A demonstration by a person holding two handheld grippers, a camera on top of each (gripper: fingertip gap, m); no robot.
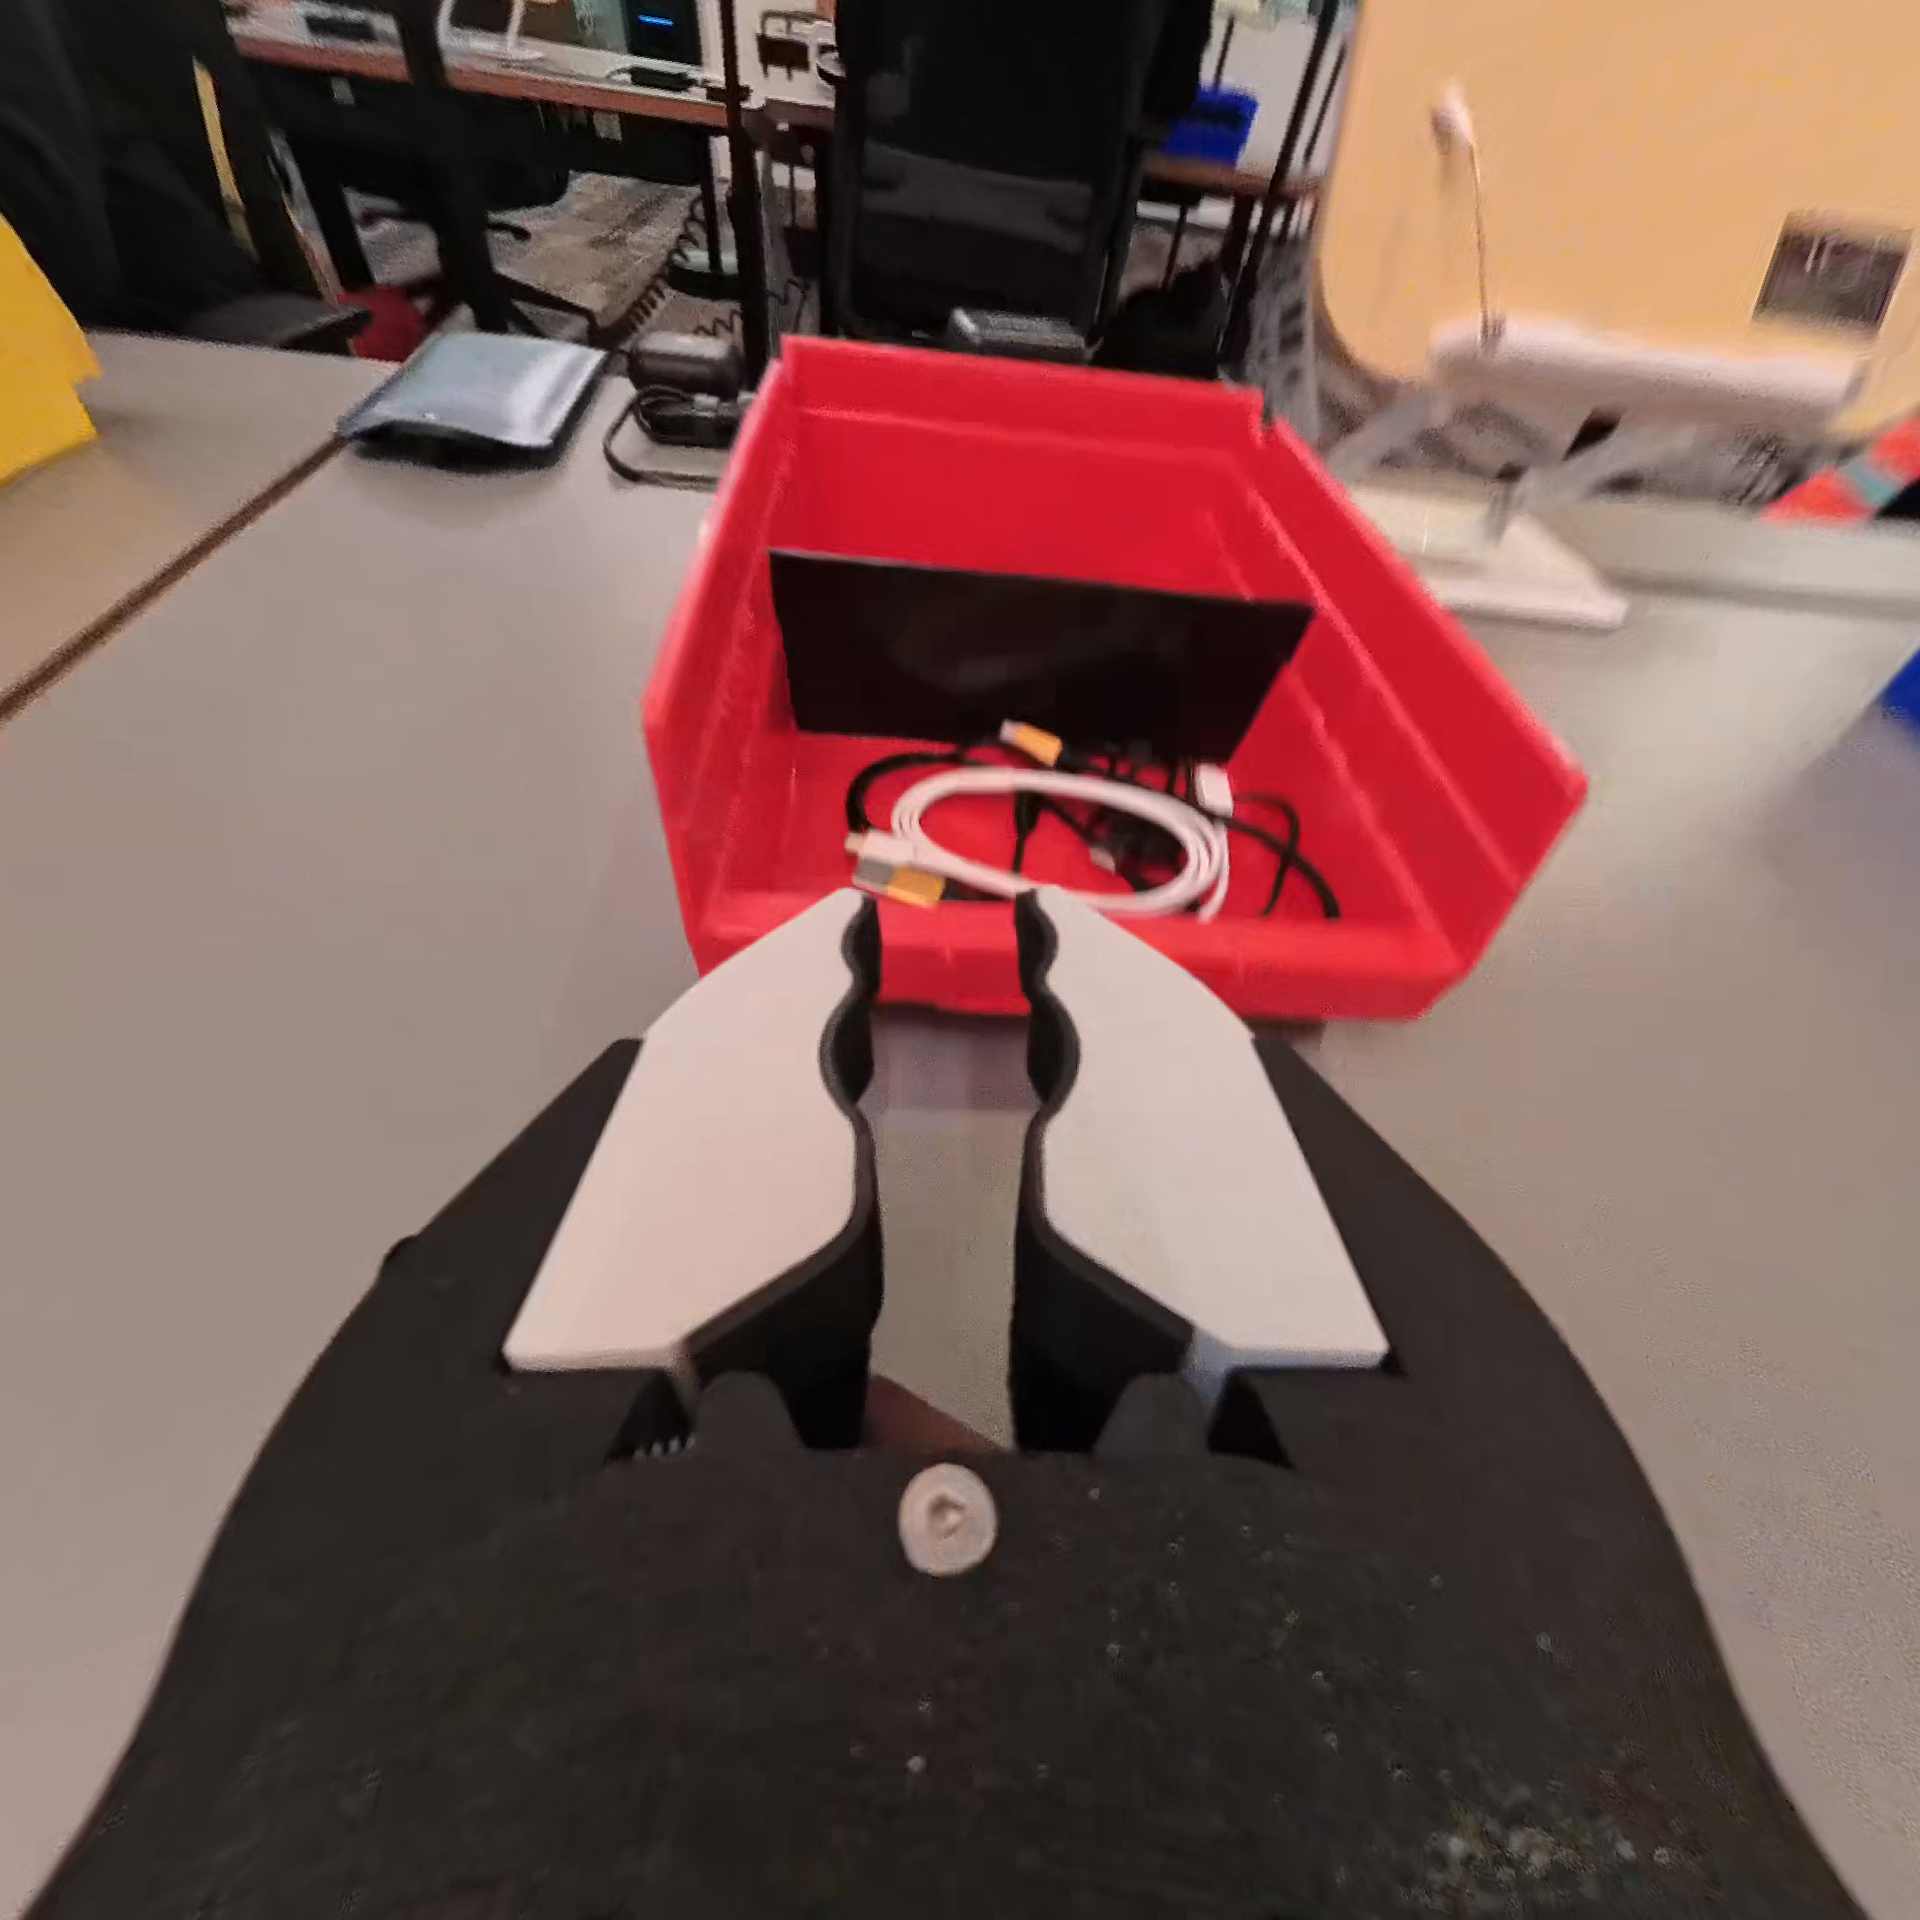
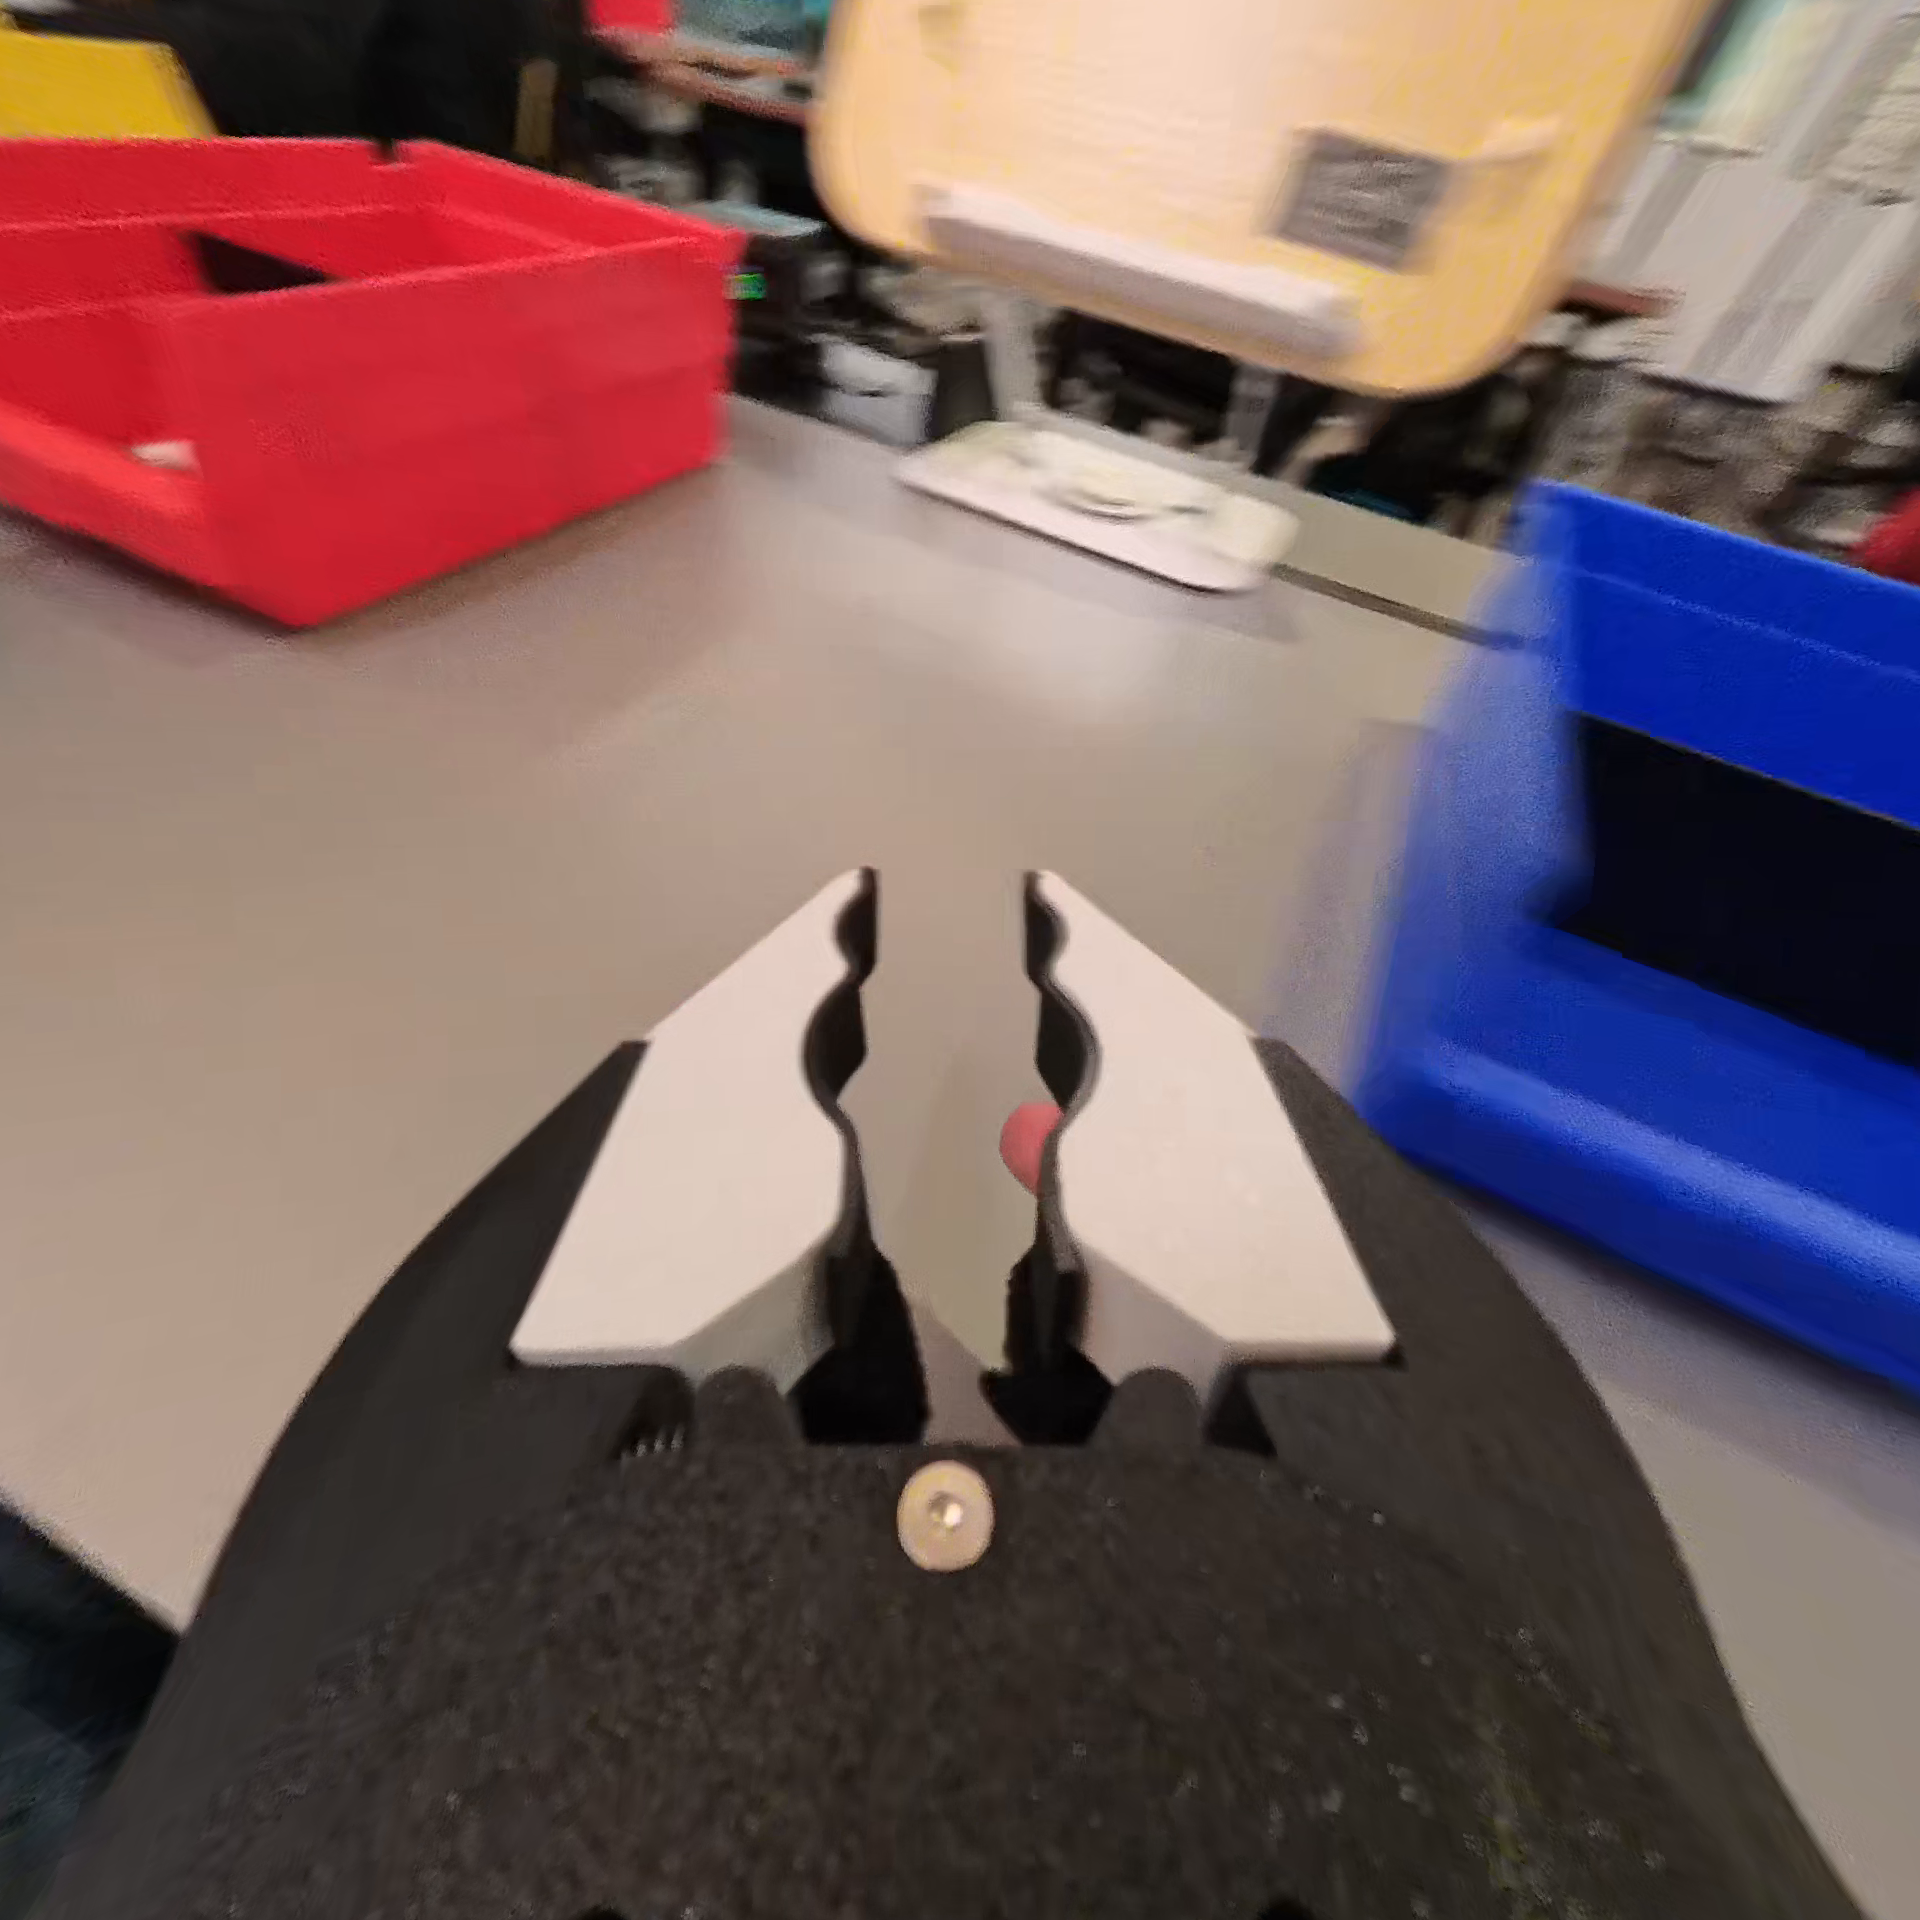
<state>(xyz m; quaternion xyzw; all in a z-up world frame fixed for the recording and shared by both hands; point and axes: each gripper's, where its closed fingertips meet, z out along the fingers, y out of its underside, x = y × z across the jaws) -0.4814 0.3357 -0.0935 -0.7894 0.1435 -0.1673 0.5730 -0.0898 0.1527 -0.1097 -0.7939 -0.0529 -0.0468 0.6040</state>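
Observation:
A red bin [image 1: 1382,665] stands on the grey table [image 1: 312,831] with a black divider [image 1: 1029,655] across it. In its front part lie a coiled white cable [image 1: 1081,821] and tangled black cables [image 1: 1288,842] with orange plugs. My left gripper [image 1: 945,904] is open and empty, its tips just before the bin's front wall. My right gripper [image 2: 951,883] is open and empty above bare table [image 2: 520,831], between the red bin [image 2: 416,416] at far left and a blue bin [image 2: 1662,935] close on the right. A small pink thing [image 2: 1029,1138] shows behind its right finger.
A dark flat pouch [image 1: 478,395] and a black charger with cord [image 1: 675,405] lie behind the red bin. A white stand base [image 2: 1101,499] with a cream panel [image 2: 1195,156] rises at the back right. A yellow bin [image 1: 31,364] sits at far left. Chairs and desks stand beyond the table. One gripper's finger ends stand about 45 cm off the other's.

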